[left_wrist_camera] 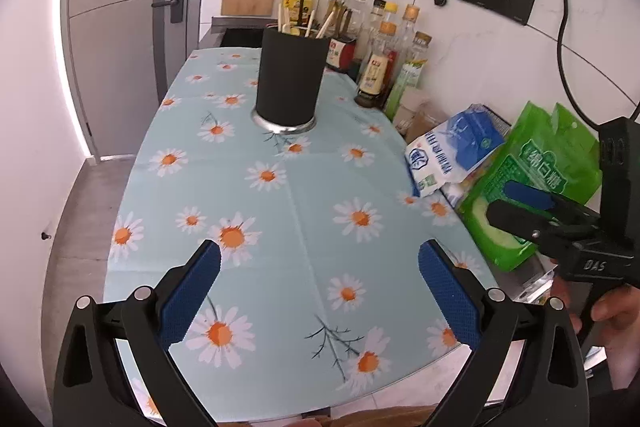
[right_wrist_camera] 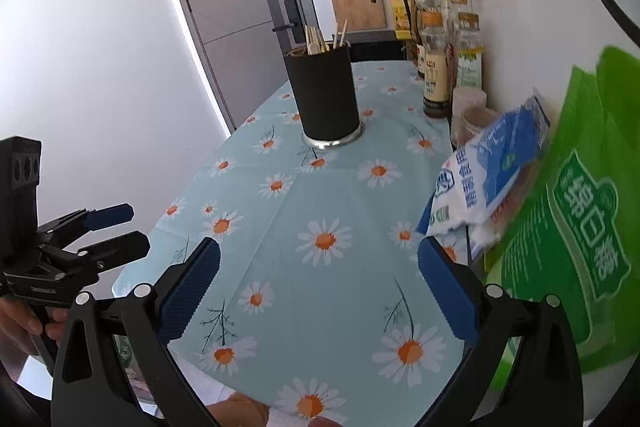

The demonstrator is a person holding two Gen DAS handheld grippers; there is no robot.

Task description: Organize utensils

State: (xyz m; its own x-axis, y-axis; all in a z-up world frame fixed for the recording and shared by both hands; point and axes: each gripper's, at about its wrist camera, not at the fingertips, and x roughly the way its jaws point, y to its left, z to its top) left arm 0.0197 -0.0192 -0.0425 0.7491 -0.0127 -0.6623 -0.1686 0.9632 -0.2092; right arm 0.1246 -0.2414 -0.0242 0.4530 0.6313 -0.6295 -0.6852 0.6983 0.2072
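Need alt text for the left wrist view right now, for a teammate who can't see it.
A black utensil holder with wooden utensils stands upright on a daisy-print tablecloth, well beyond the open, empty left claw. The right claw, also open, shows at the right edge before a green bag, with bottles along the wall.

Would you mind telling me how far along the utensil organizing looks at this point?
Done: wooden utensils already stand in the black holder on the daisy tablecloth, and no loose utensils show on the cloth. In hand: nothing; the left gripper and right gripper are both open and empty. Left: seemingly little or nothing, though the near table edge is hidden behind the grippers.
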